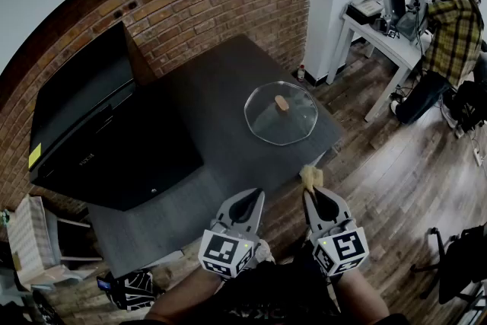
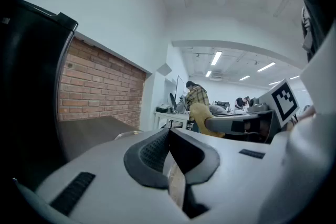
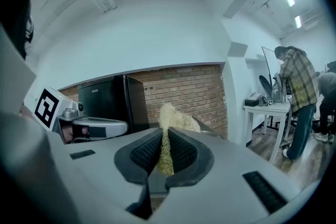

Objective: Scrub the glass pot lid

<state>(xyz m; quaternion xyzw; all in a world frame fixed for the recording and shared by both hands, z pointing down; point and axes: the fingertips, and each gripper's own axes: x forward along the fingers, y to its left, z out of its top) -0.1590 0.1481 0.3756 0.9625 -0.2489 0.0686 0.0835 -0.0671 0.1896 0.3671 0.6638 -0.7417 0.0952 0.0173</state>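
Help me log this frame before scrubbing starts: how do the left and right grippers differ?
The right gripper clamps a yellow scrub pad; the left gripper holds nothing. The left jaws meet flush, while the right jaws are wedged slightly apart by the pad. Both are closed, and both sit short of the glass lid.

Lid [image 1: 281, 114] on table [image 1: 228, 156], right of fridge [image 1: 91, 125].

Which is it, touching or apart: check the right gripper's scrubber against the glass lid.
Apart. The head view shows the scrubber, pinched in the right gripper, near the table edge, with bare surface between it and the glass lid.
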